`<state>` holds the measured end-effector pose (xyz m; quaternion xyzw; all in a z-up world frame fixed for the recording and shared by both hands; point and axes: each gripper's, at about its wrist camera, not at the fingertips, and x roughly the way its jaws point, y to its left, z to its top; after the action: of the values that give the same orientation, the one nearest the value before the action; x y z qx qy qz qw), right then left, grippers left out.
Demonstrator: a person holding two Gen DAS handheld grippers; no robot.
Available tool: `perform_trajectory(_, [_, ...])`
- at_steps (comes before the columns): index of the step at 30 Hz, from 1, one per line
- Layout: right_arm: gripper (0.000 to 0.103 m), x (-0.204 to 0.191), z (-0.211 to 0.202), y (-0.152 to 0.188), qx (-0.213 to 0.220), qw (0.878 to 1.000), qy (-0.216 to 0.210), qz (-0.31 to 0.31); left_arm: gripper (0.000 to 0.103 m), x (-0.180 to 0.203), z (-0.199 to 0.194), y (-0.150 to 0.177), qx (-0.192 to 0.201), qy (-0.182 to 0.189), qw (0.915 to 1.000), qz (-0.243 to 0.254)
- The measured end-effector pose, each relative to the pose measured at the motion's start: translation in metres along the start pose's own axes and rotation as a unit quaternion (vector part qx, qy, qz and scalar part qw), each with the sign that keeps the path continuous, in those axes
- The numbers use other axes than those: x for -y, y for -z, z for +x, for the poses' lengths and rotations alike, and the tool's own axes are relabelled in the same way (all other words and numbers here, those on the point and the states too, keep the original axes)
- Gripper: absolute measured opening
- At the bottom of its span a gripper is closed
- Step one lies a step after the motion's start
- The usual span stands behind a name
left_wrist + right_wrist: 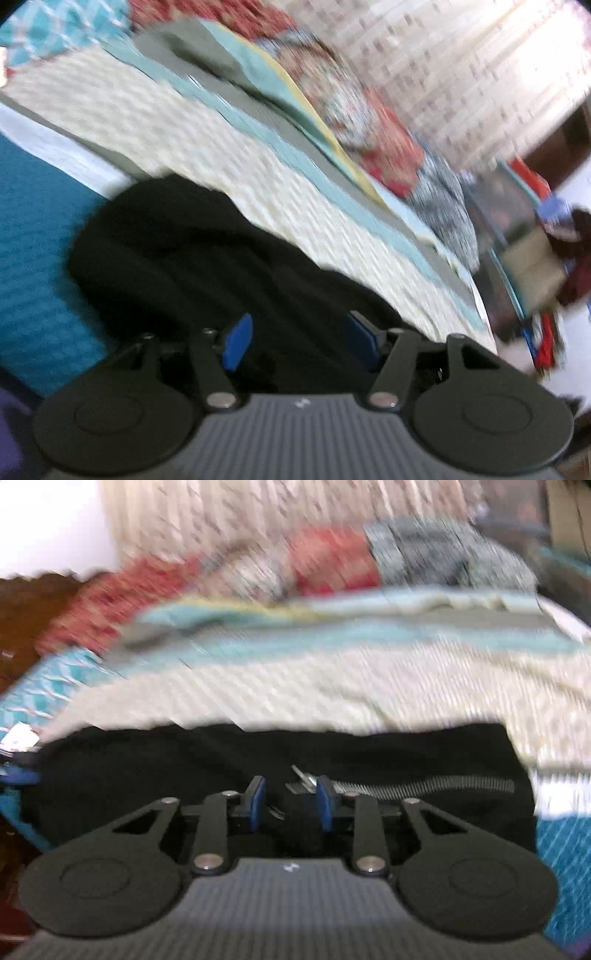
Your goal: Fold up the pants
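The black pants [207, 258] lie bunched on a bed, on a cream knitted blanket [177, 140]. My left gripper [299, 343] is open, its blue pads [238, 343] apart with black cloth between and under them. In the right wrist view the pants [184, 760] spread across the foreground, with a silver zipper [406, 784] running right. My right gripper [290, 803] is over the zipper's pull end, its blue pads [256, 799] a little apart with black cloth between them. Both views are blurred by motion.
A teal patterned bedsheet [33, 258] shows beside the pants. Folded pale blue and grey cloth [258, 122] and red patterned fabric [369, 122] lie beyond the blanket. A patterned curtain [461, 66] hangs behind. Cluttered items [535, 258] stand at the far right.
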<state>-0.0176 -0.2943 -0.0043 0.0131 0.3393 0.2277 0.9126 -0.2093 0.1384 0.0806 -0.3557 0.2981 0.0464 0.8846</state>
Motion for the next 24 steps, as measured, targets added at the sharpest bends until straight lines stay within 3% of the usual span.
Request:
perform_trajectory(1, [0.04, 0.003, 0.018, 0.005, -0.042, 0.999, 0.024, -0.001, 0.058, -0.008, -0.009, -0.003, 0.017, -0.007, 0.9998, -0.01])
perform_trajectory(2, [0.04, 0.002, 0.031, 0.009, -0.072, 0.997, 0.032, 0.001, 0.06, -0.017, -0.016, -0.005, 0.031, -0.016, 0.9992, -0.02])
perform_trajectory(5, [0.038, -0.023, 0.014, -0.002, -0.042, 0.998, 0.048, -0.023, 0.069, -0.049, -0.036, -0.007, 0.065, -0.055, 0.9941, -0.067])
perform_trajectory(7, [0.038, -0.046, -0.007, -0.017, 0.015, 0.998, 0.038, -0.044, 0.08, -0.073, -0.04, -0.002, 0.075, -0.062, 0.9894, -0.108])
perform_trajectory(9, [0.038, -0.071, -0.012, -0.035, 0.029, 0.998, -0.006, -0.056, 0.085, -0.09, -0.034, 0.002, 0.073, -0.055, 0.9853, -0.145])
perform_trajectory(11, [0.031, -0.091, -0.003, -0.046, 0.01, 0.997, -0.059, -0.056, 0.091, -0.103, -0.02, 0.005, 0.061, -0.03, 0.9836, -0.167])
perform_trajectory(13, [0.021, -0.115, 0.024, -0.057, -0.028, 0.99, -0.122, -0.058, 0.102, -0.109, -0.003, 0.005, 0.053, -0.014, 0.9839, -0.171])
perform_trajectory(16, [0.016, -0.153, 0.076, -0.06, -0.086, 0.974, -0.198, -0.065, 0.103, -0.111, 0.018, -0.002, 0.054, 0.005, 0.9853, -0.162])
perform_trajectory(18, [0.015, -0.169, 0.118, -0.062, -0.126, 0.968, -0.212, -0.054, 0.103, -0.111, 0.026, -0.009, 0.052, 0.019, 0.9856, -0.16])
perform_trajectory(19, [0.014, -0.179, 0.139, -0.057, -0.15, 0.964, -0.217, -0.039, 0.1, -0.11, 0.03, -0.011, 0.05, 0.031, 0.9862, -0.154])
perform_trajectory(20, [0.013, -0.185, 0.158, -0.053, -0.173, 0.96, -0.22, -0.025, 0.086, -0.106, 0.036, -0.012, 0.046, 0.042, 0.9874, -0.146])
perform_trajectory(21, [0.013, -0.193, 0.179, -0.045, -0.202, 0.957, -0.208, -0.016, 0.067, -0.103, 0.038, -0.01, 0.039, 0.043, 0.989, -0.136])
perform_trajectory(22, [0.002, -0.201, 0.202, -0.036, -0.231, 0.955, -0.186, -0.003, 0.035, -0.1, 0.048, -0.011, 0.018, 0.044, 0.9907, -0.127])
perform_trajectory(24, [0.001, -0.201, 0.217, -0.038, -0.232, 0.953, -0.19, 0.047, 0.031, -0.097, 0.052, -0.008, 0.011, 0.074, 0.9875, -0.138])
